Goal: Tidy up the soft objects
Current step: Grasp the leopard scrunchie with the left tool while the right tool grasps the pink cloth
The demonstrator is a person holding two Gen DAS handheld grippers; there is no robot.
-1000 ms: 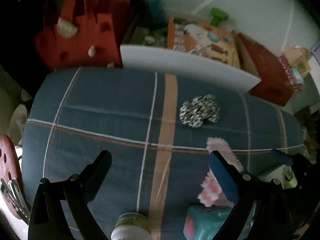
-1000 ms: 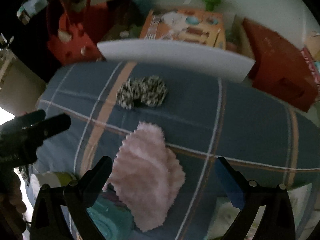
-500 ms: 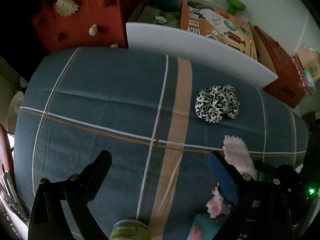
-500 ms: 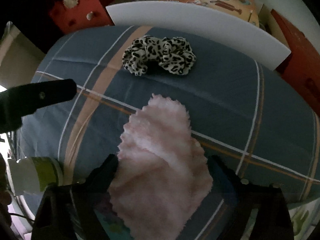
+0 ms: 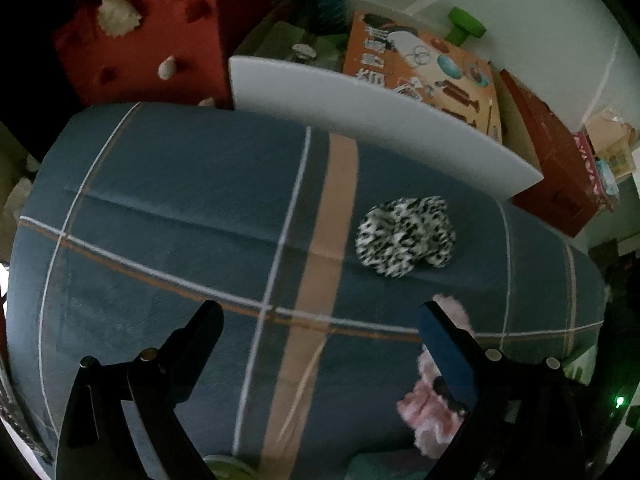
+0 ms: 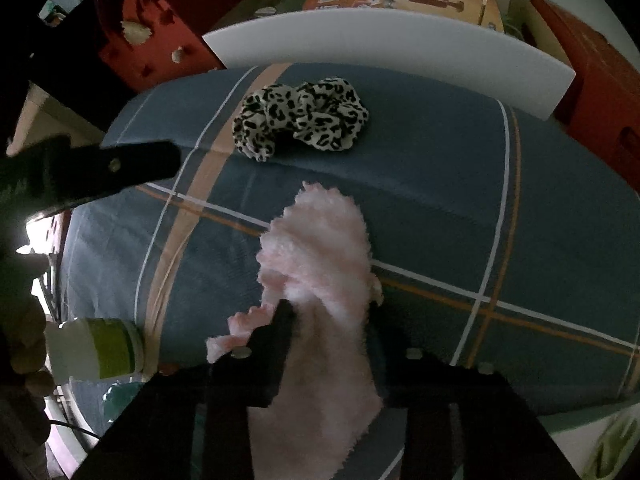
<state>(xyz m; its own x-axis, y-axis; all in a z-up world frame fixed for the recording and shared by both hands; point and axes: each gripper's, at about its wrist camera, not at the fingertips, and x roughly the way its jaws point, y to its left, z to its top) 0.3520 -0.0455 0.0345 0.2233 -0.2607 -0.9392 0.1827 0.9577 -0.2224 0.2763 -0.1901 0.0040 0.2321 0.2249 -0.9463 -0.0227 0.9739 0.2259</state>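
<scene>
Pickup step in hand: right gripper [image 6: 328, 320] jaws have just been closing, now pinched on the pink fluffy cloth [image 6: 320, 248] at near edge of the plaid-covered worktop [image 6: 520, 200]. Left gripper [image 5: 320, 320] jaws wide, empty. Next, prob: lift w/o slipping, then leopard scrunchie [image 6: 300, 116] farther back.

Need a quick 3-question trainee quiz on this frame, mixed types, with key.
1. True or false: the leopard-print scrunchie lies inside the white foam board.
2. Which gripper has the pink fluffy cloth between its fingers? A) left gripper B) right gripper
3. Fill in: the bottle at the plaid cloth's edge has a ____ label.

Key: 1 false, it lies on the plaid cloth in front of the board. 2 B, its jaws have just been closing on it. 3 green.
</scene>
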